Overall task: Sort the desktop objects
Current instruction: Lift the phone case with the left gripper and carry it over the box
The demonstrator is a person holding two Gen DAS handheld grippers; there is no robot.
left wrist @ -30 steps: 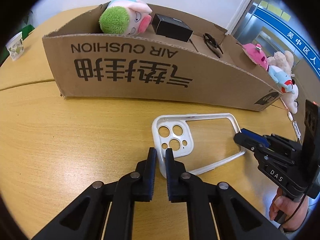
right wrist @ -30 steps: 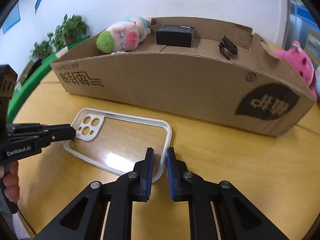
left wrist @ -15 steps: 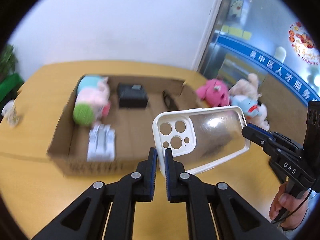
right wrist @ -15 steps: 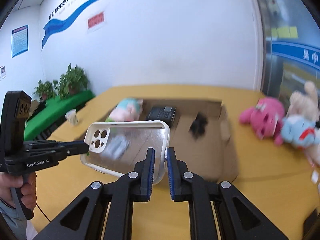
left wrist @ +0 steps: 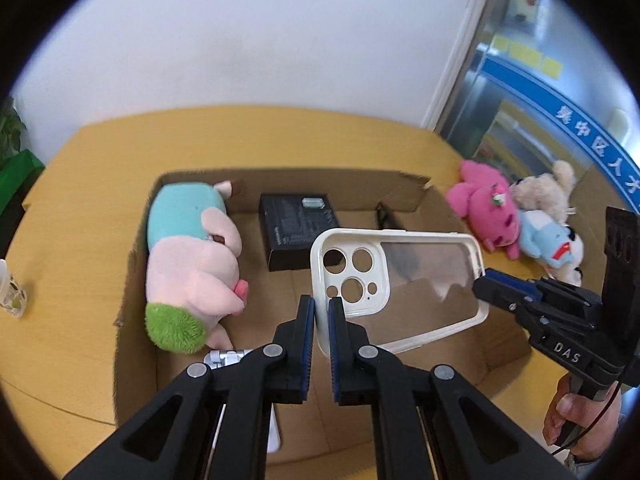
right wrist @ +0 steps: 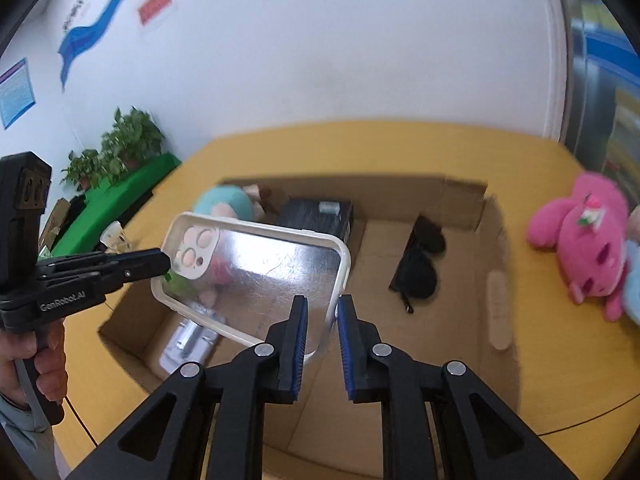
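- The phone case is a rounded rectangle with a glossy clear back, a cream-white rim and a cream camera block pierced by round holes.
- It hangs in the air above the open cardboard box, tilted, with nothing under it but the box floor.
- The left gripper is narrowed onto the case's rim at the camera-hole end; its blue ribbed pads press the cream edge from both sides.
- The right gripper straddles the rim at the opposite end. Its left pad lies against the case, while a slim gap shows at the right pad, so whether it truly clamps cannot be told.
- Inside the matte brown box lie a fuzzy pig plush with pink body, teal back and green tuft, a black carton with sharp corners, dark sunglasses and a silvery packet.
- On the smooth yellow table, right of the box, a pink plush rests against a pale blue plush and a cream one.
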